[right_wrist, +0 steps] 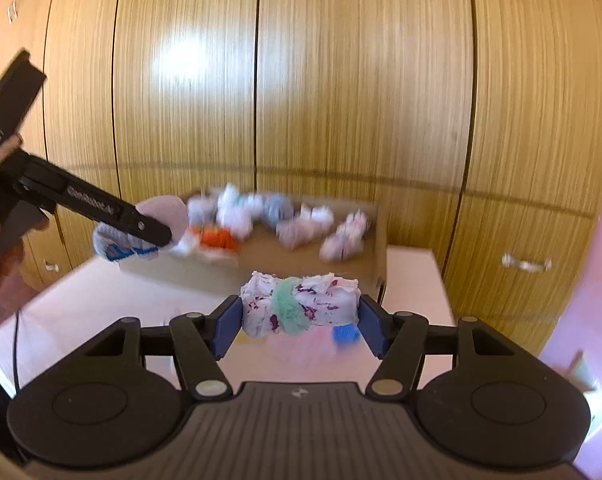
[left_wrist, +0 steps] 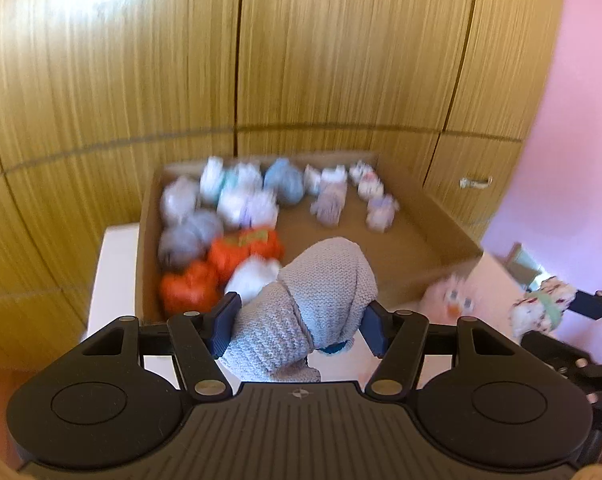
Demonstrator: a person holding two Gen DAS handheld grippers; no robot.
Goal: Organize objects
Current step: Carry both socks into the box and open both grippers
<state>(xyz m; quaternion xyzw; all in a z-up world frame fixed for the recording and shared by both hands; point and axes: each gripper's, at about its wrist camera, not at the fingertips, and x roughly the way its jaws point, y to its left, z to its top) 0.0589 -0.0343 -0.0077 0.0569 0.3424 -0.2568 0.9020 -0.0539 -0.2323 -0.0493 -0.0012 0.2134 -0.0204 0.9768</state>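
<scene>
My left gripper [left_wrist: 299,322] is shut on a grey knitted sock bundle [left_wrist: 301,312], held above the white table in front of the cardboard box [left_wrist: 433,216]. The box holds several rolled sock bundles: white, grey, blue and orange [left_wrist: 237,252]. My right gripper [right_wrist: 299,320] is shut on a white bundle with purple marks and a green band [right_wrist: 301,304], also lifted off the table near the box [right_wrist: 261,272]. In the right wrist view the left gripper [right_wrist: 153,236] and its grey bundle [right_wrist: 117,246] show at left. The right gripper's bundle [left_wrist: 539,310] appears at the right edge of the left wrist view.
A pink bundle with a face [left_wrist: 451,298] lies on the white table [left_wrist: 113,280] right of the box's front. A blurred pink piece [right_wrist: 309,346] and a blue one [right_wrist: 345,334] lie under the right gripper. Wooden wardrobe doors [right_wrist: 361,100] stand behind; pink wall at right.
</scene>
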